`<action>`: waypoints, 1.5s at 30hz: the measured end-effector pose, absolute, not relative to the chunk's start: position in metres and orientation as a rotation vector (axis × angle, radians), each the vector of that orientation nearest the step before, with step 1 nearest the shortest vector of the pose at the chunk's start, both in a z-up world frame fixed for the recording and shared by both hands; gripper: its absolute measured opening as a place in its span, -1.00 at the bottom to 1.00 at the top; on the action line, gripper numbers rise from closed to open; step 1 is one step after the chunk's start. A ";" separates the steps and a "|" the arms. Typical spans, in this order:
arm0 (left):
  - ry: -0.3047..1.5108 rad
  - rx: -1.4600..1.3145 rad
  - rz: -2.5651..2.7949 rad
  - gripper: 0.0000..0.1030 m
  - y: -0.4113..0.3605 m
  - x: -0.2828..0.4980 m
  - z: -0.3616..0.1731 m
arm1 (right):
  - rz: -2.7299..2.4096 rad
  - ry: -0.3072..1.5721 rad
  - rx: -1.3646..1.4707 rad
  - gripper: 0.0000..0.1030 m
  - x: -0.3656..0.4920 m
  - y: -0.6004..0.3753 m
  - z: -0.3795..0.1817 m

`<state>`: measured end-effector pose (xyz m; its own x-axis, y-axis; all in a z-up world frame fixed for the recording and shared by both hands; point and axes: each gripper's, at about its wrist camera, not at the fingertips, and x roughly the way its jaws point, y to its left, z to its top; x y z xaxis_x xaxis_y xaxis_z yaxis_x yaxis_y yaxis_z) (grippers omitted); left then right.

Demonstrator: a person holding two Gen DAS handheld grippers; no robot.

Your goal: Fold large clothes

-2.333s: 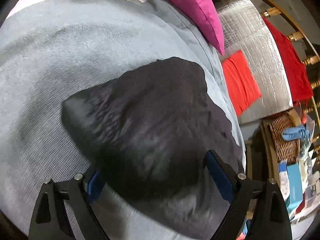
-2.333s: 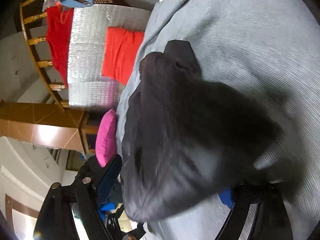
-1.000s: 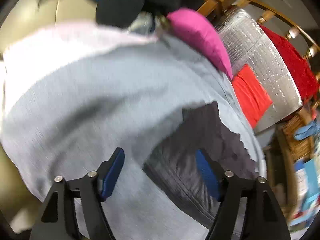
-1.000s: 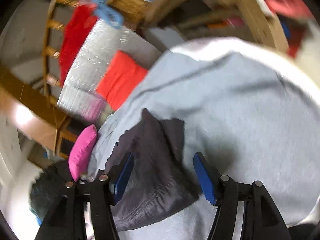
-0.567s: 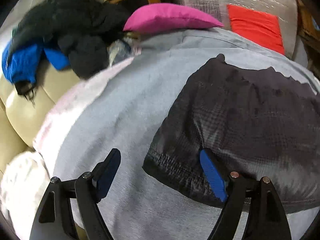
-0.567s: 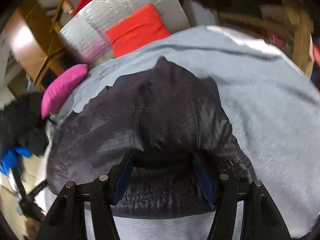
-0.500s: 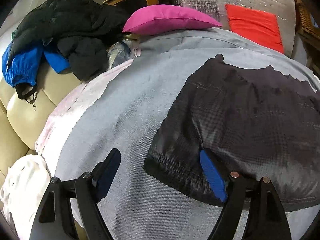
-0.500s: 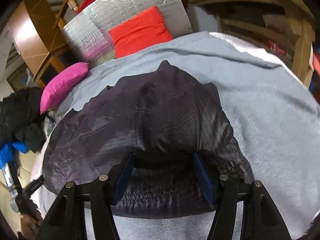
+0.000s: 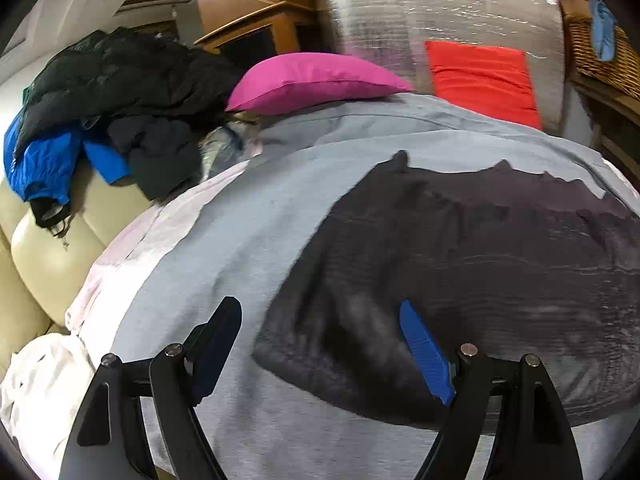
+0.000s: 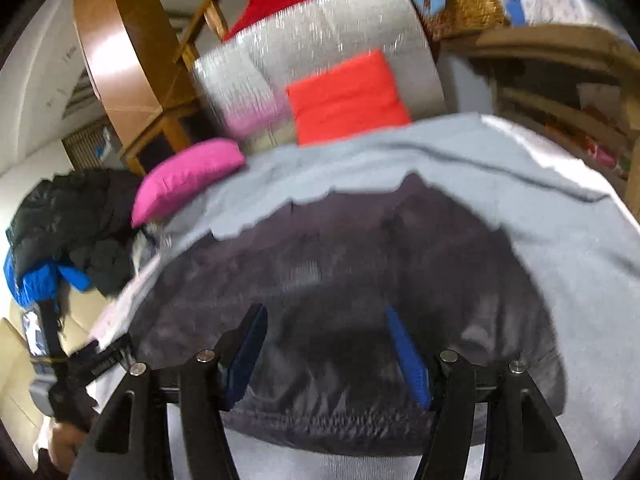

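A dark grey-black garment (image 9: 480, 264) lies spread flat on a light grey sheet (image 9: 240, 240); it also shows in the right wrist view (image 10: 340, 280). My left gripper (image 9: 320, 332) is open, over the garment's near left corner, with its right finger (image 9: 424, 352) over the cloth and its left finger over the sheet. My right gripper (image 10: 324, 340) is open, both fingers over the garment's near hem (image 10: 332, 420). The left gripper (image 10: 96, 364) also shows at the lower left of the right wrist view. Neither holds anything.
A pink pillow (image 9: 316, 80) lies at the far edge. A pile of black and blue jackets (image 9: 100, 120) sits on a cream sofa (image 9: 44, 256) at left. A foil-wrapped panel with a red cushion (image 9: 480, 76) and a wicker basket (image 9: 600, 52) stand behind. White cloth (image 9: 36, 384) lies lower left.
Both grippers let go of the garment, which now lies flat, and drew back to its near edge. Over the last half second both views tilted upward slightly.
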<state>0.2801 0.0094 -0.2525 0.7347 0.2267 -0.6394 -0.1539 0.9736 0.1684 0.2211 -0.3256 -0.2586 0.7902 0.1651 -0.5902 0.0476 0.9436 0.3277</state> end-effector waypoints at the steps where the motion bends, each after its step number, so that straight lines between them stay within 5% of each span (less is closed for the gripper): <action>1: 0.716 0.112 0.199 0.59 0.005 0.281 -0.252 | 0.055 0.704 0.311 0.28 0.227 -0.321 -0.266; 45: 0.732 0.191 0.116 0.60 -0.050 0.301 -0.270 | 0.039 0.771 0.230 0.35 0.232 -0.312 -0.287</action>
